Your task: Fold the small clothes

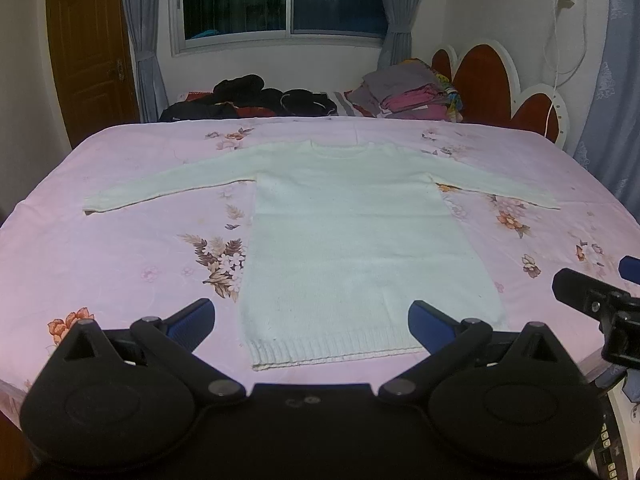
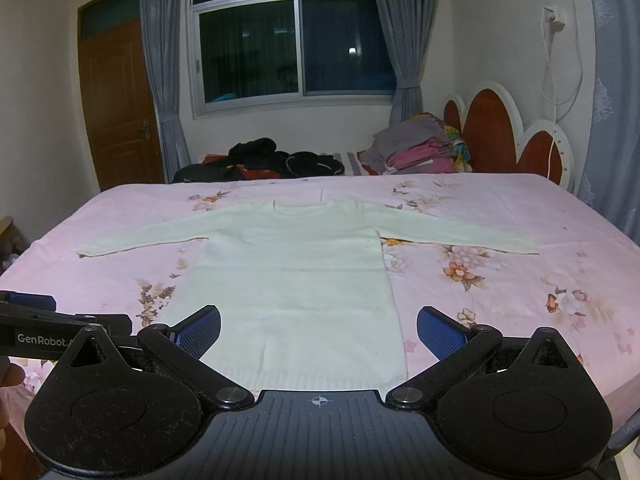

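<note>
A white long-sleeved knit sweater (image 1: 352, 232) (image 2: 296, 276) lies flat and face up on the pink floral bedsheet, both sleeves spread out to the sides, collar far, ribbed hem near. My left gripper (image 1: 312, 320) hovers open above the hem with nothing between its blue pads. My right gripper (image 2: 319, 332) is open too, over the hem's right part, and holds nothing. In the left wrist view the right gripper (image 1: 600, 300) shows at the right edge. The left gripper's body (image 2: 48, 326) shows at the left edge of the right wrist view.
The bed (image 1: 120, 248) fills the foreground. Behind it lie dark clothes (image 1: 248, 100) and a stack of folded clothes (image 1: 412, 92) beside a red and white headboard (image 1: 488, 76). A wooden door (image 1: 88, 48) stands at the far left. A fingertip (image 2: 10, 376) shows at left.
</note>
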A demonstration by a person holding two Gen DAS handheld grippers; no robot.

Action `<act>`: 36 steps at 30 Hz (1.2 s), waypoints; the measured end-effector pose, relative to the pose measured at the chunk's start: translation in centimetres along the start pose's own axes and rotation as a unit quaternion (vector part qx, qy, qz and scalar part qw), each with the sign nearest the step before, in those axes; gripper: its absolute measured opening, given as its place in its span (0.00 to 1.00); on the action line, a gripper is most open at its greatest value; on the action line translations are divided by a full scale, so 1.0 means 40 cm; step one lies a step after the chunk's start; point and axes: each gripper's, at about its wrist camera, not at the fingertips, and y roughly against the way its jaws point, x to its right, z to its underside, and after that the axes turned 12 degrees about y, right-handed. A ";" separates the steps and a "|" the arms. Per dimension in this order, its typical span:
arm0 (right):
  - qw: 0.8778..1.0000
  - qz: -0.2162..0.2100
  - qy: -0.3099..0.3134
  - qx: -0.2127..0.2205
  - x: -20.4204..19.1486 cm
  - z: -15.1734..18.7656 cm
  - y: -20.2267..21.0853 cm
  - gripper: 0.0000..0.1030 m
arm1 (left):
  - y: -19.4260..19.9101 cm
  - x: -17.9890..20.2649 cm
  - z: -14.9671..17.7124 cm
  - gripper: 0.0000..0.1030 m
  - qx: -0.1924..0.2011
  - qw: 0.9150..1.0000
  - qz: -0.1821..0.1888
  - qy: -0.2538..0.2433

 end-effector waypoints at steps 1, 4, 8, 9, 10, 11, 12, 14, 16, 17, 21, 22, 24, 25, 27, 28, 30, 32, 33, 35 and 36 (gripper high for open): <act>1.000 -0.001 0.000 -0.001 0.002 -0.002 -0.004 1.00 | -0.002 0.000 -0.002 1.00 -0.001 1.000 -0.001 0.000; 1.000 0.000 0.000 -0.001 0.007 -0.004 -0.009 1.00 | -0.008 0.000 -0.007 1.00 0.000 1.000 -0.002 0.002; 1.000 0.002 0.000 -0.001 0.012 -0.006 -0.018 1.00 | -0.012 0.000 -0.010 1.00 0.000 1.000 -0.003 0.002; 1.000 0.002 0.000 -0.001 0.011 -0.006 -0.018 1.00 | -0.014 0.001 -0.012 1.00 0.000 1.000 -0.003 0.001; 1.000 0.003 0.001 -0.001 0.012 -0.007 -0.019 1.00 | -0.015 0.001 -0.013 1.00 0.000 1.000 -0.003 0.001; 1.000 0.003 0.001 -0.001 0.012 -0.007 -0.022 1.00 | -0.014 0.000 -0.012 1.00 0.000 1.000 -0.002 0.002; 1.000 0.003 0.002 -0.001 0.012 -0.006 -0.022 1.00 | -0.014 0.001 -0.012 1.00 0.000 1.000 -0.003 0.002; 1.000 0.003 0.002 0.000 0.014 -0.007 -0.023 1.00 | -0.017 0.000 -0.013 1.00 -0.001 1.000 -0.004 0.001; 1.000 0.002 0.002 0.000 0.017 -0.008 -0.028 1.00 | -0.022 0.001 -0.018 1.00 -0.002 1.000 -0.004 0.002; 1.000 0.002 0.003 -0.001 0.019 -0.008 -0.031 1.00 | -0.026 0.002 -0.020 1.00 -0.003 1.000 -0.004 0.002; 1.000 0.002 0.003 -0.002 0.019 -0.009 -0.038 1.00 | -0.039 0.001 -0.026 1.00 -0.005 1.000 -0.007 0.003; 1.000 0.003 0.003 -0.002 0.019 -0.009 -0.039 1.00 | -0.043 0.000 -0.029 1.00 -0.006 1.000 -0.008 0.005; 1.000 0.003 0.003 -0.003 0.021 -0.008 -0.042 1.00 | -0.051 0.001 -0.033 1.00 -0.007 1.000 -0.011 0.006; 1.000 0.004 0.003 -0.003 0.023 -0.009 -0.050 1.00 | -0.054 0.002 -0.032 1.00 -0.007 1.000 -0.012 0.006; 1.000 0.004 0.004 -0.003 0.026 -0.012 -0.056 1.00 | -0.063 0.002 -0.035 1.00 -0.008 1.000 -0.015 0.006; 1.000 0.005 0.005 -0.003 0.027 -0.013 -0.059 1.00 | -0.070 0.003 -0.038 1.00 -0.010 1.000 -0.016 0.006; 1.000 0.007 0.008 -0.003 0.033 -0.018 -0.072 1.00 | -0.079 0.005 -0.042 1.00 -0.011 1.000 -0.019 0.006; 1.000 0.007 0.007 -0.004 0.043 -0.024 -0.088 1.00 | -0.092 0.007 -0.049 1.00 -0.011 1.000 -0.019 0.006; 1.000 0.007 0.006 -0.005 0.048 -0.026 -0.095 1.00 | -0.098 0.007 -0.053 1.00 -0.012 1.000 -0.020 0.007; 1.000 0.007 0.005 -0.006 0.058 -0.029 -0.112 1.00 | -0.109 0.008 -0.057 1.00 -0.013 1.000 -0.022 0.008; 1.000 0.007 0.005 -0.007 0.064 -0.029 -0.121 1.00 | -0.115 0.008 -0.060 1.00 -0.014 1.000 -0.022 0.009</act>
